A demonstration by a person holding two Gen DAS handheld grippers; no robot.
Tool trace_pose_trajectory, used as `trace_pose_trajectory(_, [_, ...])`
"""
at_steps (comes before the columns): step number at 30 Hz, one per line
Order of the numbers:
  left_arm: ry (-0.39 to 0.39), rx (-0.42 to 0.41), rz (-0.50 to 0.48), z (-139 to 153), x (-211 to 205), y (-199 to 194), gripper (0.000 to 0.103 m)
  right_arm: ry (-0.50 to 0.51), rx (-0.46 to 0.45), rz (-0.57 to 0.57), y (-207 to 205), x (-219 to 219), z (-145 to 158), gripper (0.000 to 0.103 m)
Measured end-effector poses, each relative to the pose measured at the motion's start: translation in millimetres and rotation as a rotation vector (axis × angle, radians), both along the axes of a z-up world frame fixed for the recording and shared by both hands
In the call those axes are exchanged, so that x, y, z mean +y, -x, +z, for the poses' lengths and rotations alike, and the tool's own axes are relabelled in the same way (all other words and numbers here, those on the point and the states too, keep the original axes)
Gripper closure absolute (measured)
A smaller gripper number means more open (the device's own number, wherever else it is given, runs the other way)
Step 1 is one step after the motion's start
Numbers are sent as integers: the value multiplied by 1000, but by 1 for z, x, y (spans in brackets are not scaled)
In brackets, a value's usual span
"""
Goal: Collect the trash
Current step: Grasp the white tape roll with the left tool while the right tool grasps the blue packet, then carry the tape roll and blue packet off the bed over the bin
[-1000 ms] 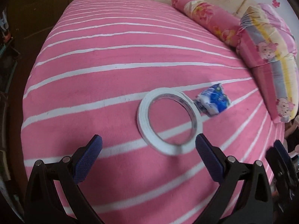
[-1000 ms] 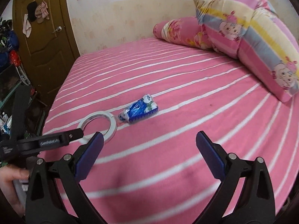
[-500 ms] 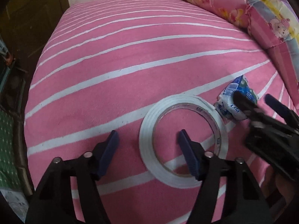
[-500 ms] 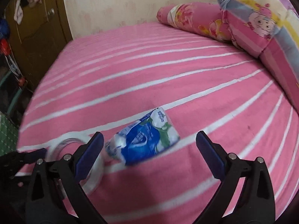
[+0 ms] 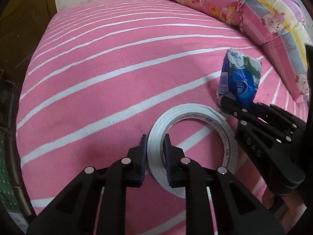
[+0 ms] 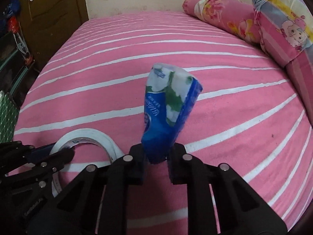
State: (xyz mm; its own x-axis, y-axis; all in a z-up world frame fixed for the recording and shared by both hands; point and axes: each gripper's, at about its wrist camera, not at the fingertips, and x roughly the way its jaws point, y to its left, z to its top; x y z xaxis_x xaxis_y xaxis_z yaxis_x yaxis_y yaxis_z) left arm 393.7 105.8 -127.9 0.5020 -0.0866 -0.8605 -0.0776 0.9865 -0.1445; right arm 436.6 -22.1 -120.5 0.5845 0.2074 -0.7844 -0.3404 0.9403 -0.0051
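On pink striped bed (image 5: 97, 74): left gripper (image 5: 155, 152) just clamped tape roll (image 5: 195, 117) rim; right gripper (image 6: 156, 156) just pinched blue-white packet (image 6: 168, 105).

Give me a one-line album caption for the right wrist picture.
The right gripper pinches a blue and white wrapper above the pink striped bed, beside a tape roll.

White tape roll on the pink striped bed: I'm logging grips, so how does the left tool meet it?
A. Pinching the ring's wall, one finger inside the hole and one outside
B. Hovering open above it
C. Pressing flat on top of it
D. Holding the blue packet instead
A: the left tool pinches the wall of the white tape roll, one finger inside the hole, one outside.
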Motion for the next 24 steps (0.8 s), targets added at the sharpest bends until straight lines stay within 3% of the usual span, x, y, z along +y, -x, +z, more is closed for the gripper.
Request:
trace_pose_trajectory(4, [75,-10,-10,6,2,14,87,-5,-23,-5,26,-3,12,87])
trace_pose_trajectory(12, [151,-72,-34,40,-10,68,87,-29,-38,-15,84,-18,44,87])
trace_pose_trajectory(24, [288,-159,-6,82,-36,162,87,-50,-102,-7,211,-51,114,87])
